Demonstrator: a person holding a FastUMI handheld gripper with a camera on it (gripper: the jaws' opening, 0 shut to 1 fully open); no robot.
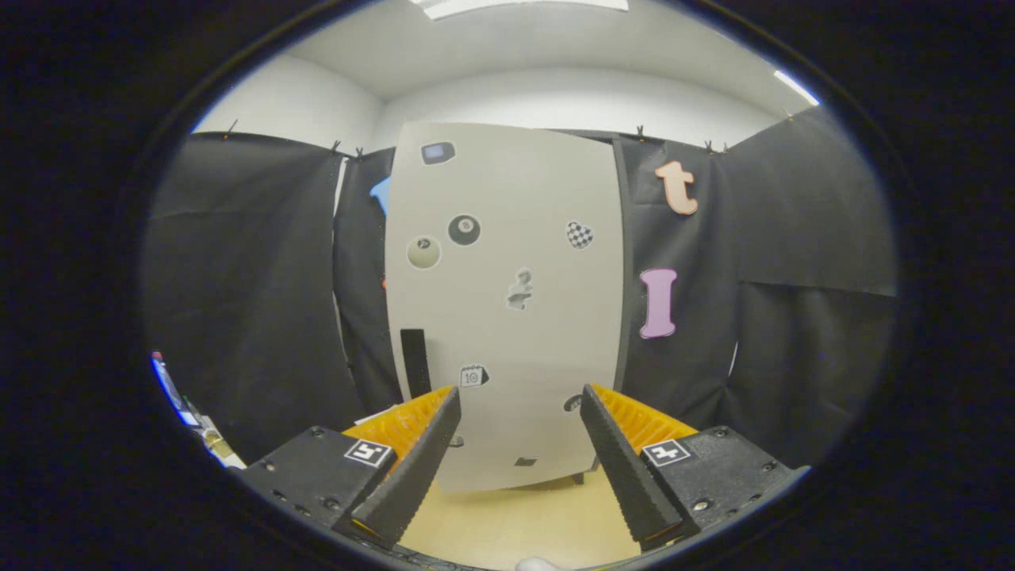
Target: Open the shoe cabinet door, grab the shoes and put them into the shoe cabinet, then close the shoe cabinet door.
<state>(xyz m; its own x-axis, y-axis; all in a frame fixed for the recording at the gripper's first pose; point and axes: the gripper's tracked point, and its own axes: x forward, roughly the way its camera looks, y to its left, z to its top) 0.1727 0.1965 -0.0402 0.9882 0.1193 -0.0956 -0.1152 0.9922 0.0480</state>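
Straight ahead of my gripper (519, 408) stands the shoe cabinet (507, 301), a tall pale grey unit whose door (547, 333) faces me, shut flat against the front. My two fingers are spread wide apart with nothing between them; they grip nothing and touch nothing, and the lower part of the cabinet shows through the gap between their tips, beyond them. A dark vertical handle (414, 361) sits on the door's left side, just above and beyond my left finger. Several stickers (464, 230) are scattered over the door: a black billiard ball, a pale round one beside it, a chequered heart further right, a small dark rectangle near the top, a greyish shape in the middle and a small calendar-like one lower down. Any writing on them is too small and blurred for me to read. Each finger's housing carries a square black-and-white marker (369, 453). Beneath the cabinet and under my fingers lies a light wooden floor (523, 515). Black cloth (254, 301) hangs on both sides and behind the cabinet, clipped along its top edge, with white walls (571, 99) and a white ceiling above it, where a bright light panel (523, 6) shines. Off to my left, low beside the cloth, some small colourful item shows, too blurred to tell.
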